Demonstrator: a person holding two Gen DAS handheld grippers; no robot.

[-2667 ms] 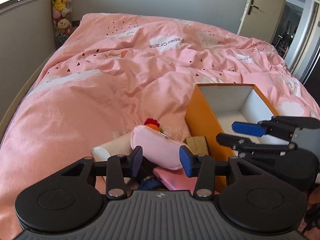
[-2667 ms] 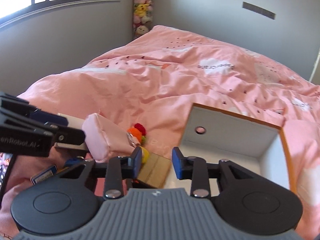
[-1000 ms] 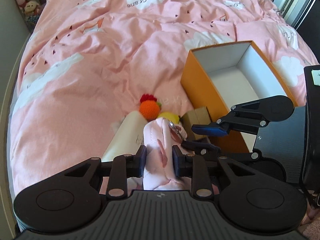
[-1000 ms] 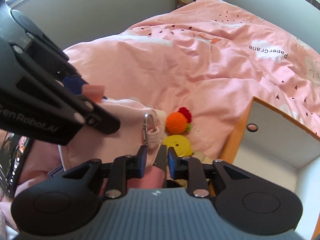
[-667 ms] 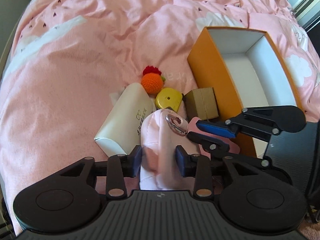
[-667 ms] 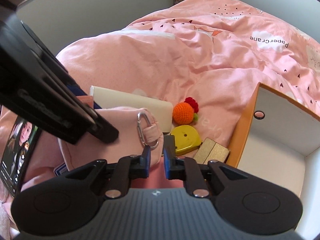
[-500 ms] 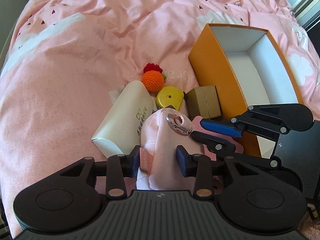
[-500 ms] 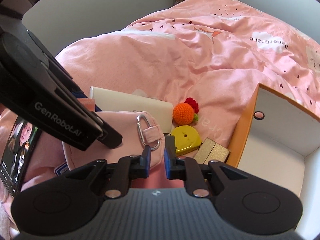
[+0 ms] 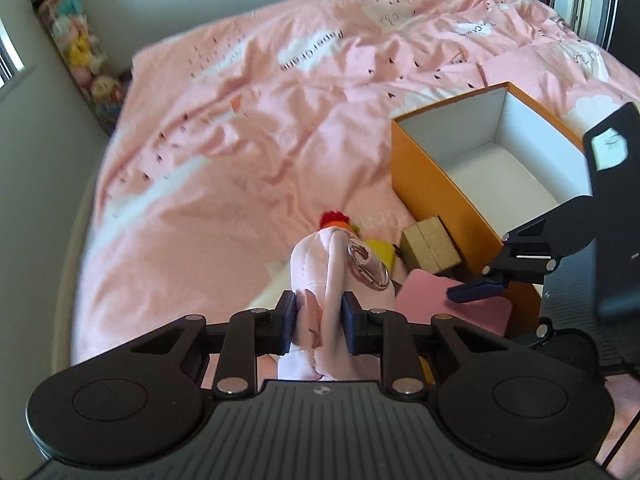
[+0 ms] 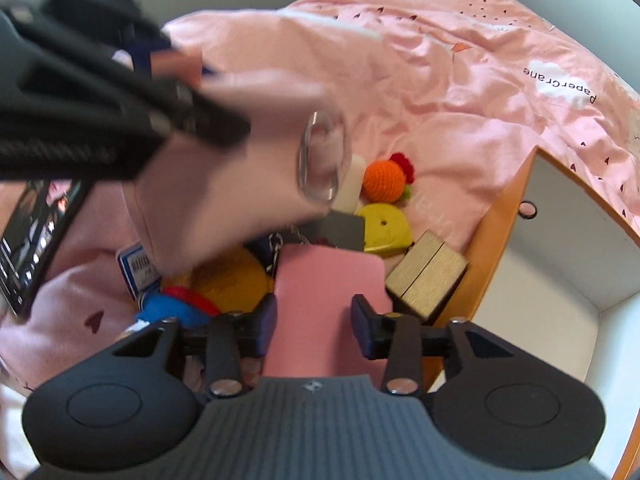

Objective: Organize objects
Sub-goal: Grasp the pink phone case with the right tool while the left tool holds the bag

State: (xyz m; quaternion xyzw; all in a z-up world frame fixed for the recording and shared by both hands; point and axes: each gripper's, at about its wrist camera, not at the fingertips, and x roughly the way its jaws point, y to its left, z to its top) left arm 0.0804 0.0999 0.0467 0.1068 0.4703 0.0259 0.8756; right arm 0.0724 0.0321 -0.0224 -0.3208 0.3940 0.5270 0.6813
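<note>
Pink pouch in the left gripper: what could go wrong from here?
The left gripper pinches only the pink pouch's near end, so the soft bag may sag or slip. Its metal clip dangles and could snag the orange box rim. The right gripper stands open above the pink card, close to the pouch's path.

pouch (image 9: 324, 276): soft cloth | clip (image 9: 370, 270): shiny metal | box (image 9: 436, 184): matt card | ball (image 10: 385, 181): knitted yarn
</note>
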